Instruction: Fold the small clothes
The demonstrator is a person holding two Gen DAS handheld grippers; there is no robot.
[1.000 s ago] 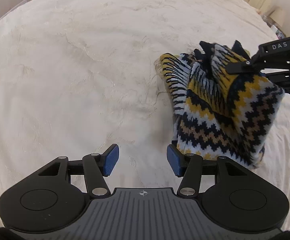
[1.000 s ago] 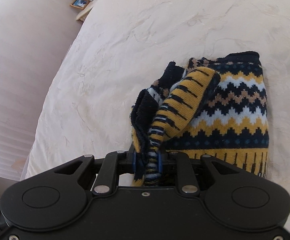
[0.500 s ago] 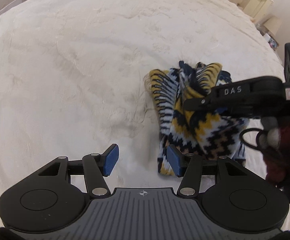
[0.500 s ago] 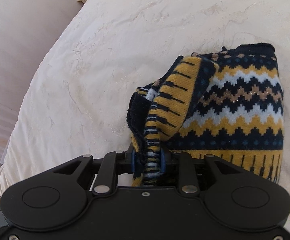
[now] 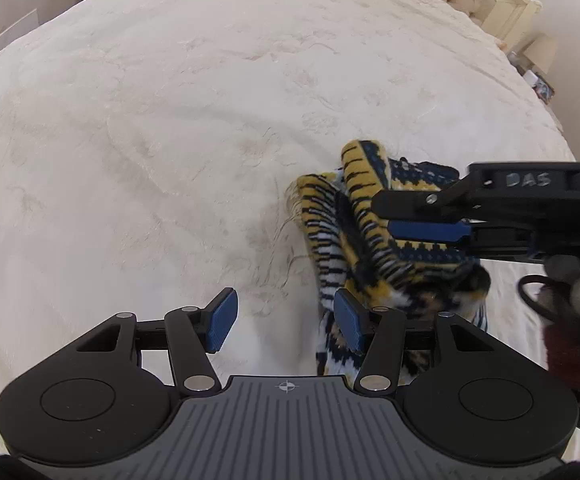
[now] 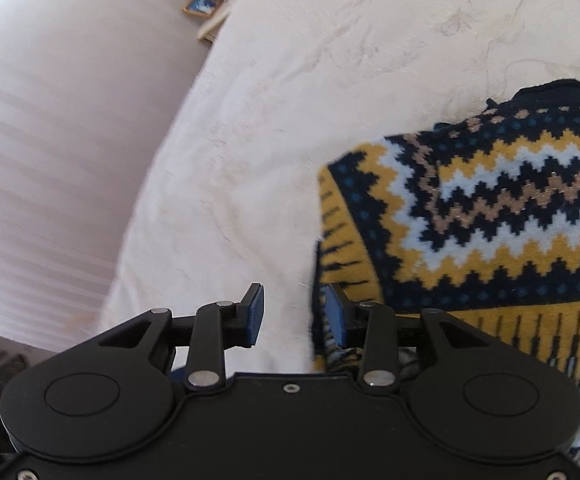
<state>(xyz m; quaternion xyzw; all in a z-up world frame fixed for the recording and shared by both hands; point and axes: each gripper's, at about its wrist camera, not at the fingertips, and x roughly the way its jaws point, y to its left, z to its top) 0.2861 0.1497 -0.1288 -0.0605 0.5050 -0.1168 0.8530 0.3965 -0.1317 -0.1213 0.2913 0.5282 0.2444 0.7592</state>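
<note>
Your right gripper [image 6: 291, 314] has just been opening its fingers, and nothing sits between them now: the knitted sweater [image 6: 489, 216] lies just off the right-hand finger [image 6: 335, 316], touching or nearly touching its outer side, with bare bed [image 6: 290, 100] showing in the gap. So the fold you carried over looks released, and the step in hand is letting go and clearing out.

The sweater rests on the white bed cover, near the right edge of the bed in the left wrist view. From the right wrist its zigzag panel lies fairly flat; from the left wrist the far end [image 5: 353, 216] is bunched, with a striped sleeve or cuff standing up in a hump.

Your left gripper [image 5: 286, 320] hangs above the bed with its fingers [image 5: 222, 320] moderately apart and holding nothing; the sweater's near edge lies just beside its right finger.

Next, I would judge you need to lift the right gripper away without snagging the knit, then tidy that bunched end: pinch the raised sleeve and lay it flat over the body. Knit this thick will spring back, so press the fold down before releasing.
</note>
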